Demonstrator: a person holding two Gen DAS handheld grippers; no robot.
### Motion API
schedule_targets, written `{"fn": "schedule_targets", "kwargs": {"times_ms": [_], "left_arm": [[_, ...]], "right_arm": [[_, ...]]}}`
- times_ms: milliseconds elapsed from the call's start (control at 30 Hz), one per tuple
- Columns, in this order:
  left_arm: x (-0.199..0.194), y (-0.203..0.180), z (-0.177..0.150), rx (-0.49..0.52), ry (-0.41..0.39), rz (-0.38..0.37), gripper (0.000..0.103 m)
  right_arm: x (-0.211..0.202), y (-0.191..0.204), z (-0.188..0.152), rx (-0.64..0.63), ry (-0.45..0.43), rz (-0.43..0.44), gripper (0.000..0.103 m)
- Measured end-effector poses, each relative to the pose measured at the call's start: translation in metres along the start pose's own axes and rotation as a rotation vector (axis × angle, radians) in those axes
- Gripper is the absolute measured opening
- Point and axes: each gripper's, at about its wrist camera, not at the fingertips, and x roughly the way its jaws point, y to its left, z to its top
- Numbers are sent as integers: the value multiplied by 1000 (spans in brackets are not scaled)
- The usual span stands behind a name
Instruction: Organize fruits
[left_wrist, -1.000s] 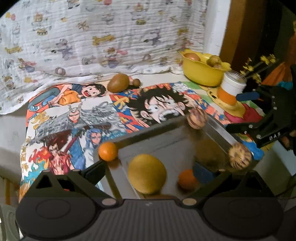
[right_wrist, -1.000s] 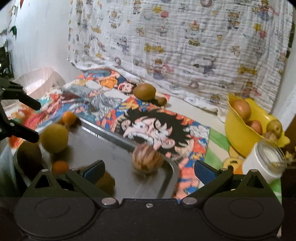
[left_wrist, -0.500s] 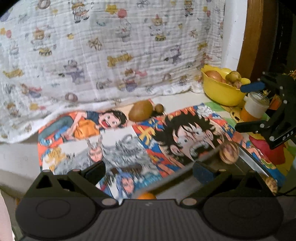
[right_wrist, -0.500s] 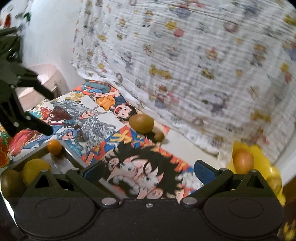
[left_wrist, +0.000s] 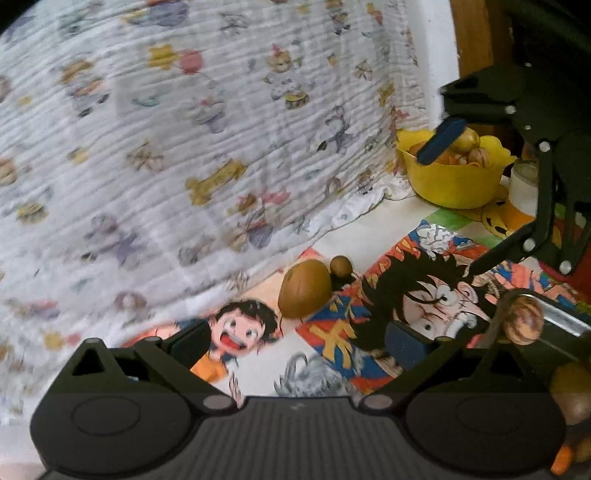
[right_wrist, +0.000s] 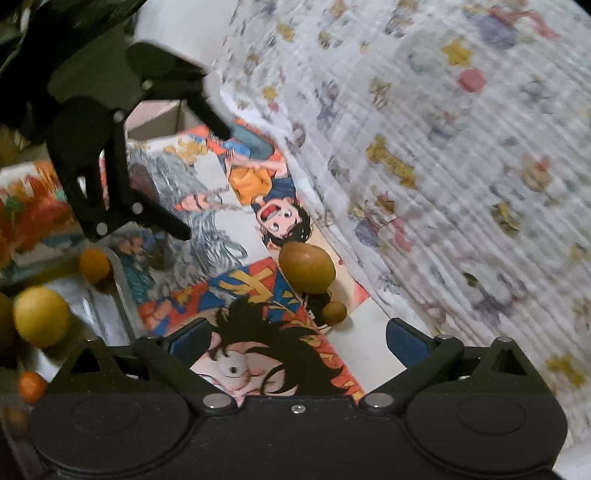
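Observation:
A large brown fruit (left_wrist: 304, 288) and a small brown fruit (left_wrist: 340, 266) lie on the cartoon-print mat near the hanging cloth; both also show in the right wrist view, the large one (right_wrist: 306, 272) and the small one (right_wrist: 334, 313). A metal tray (right_wrist: 122, 280) holds a yellow fruit (right_wrist: 41, 316) and small orange fruits (right_wrist: 94, 265). A striped brown fruit (left_wrist: 524, 320) sits at the tray's edge. My left gripper (left_wrist: 301, 341) is open and empty. My right gripper (right_wrist: 295, 341) is open and empty, and it also shows in the left wrist view (left_wrist: 458, 203).
A yellow bowl (left_wrist: 454, 181) with several fruits stands at the back right beside a white jar (left_wrist: 524, 184). A printed white cloth (left_wrist: 184, 147) hangs behind the mat. A wooden post stands behind the bowl.
Both grippers have lifted and tilted away from the tray, toward the two brown fruits by the cloth. The tray has slid to the edges of both views.

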Motion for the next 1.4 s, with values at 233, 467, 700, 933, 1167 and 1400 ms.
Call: {"fn": "schedule_targets", "kwargs": {"times_ms": [233,467,700,933,1167,1400], "left_arm": [[51,3,5,128,-48,-73,102],[99,17,6,113,-44,-135,102],[122,22,5,136,-35,-172,91],[135,26,6,129,-9,-201,80],[146,26,8,118,36,-231,75],[157,29,12,100,72,-246,64]], "right_arm": [[57,-25,-8,51,98,52,80],[100,-41,-13,66,147,46,73],[129,-53,-10,62,200,45,62],[142,-62,-1,93,189,71,58],[152,-62,0,83,209,78,58],[159,-72,2,125,207,109,53]]}}
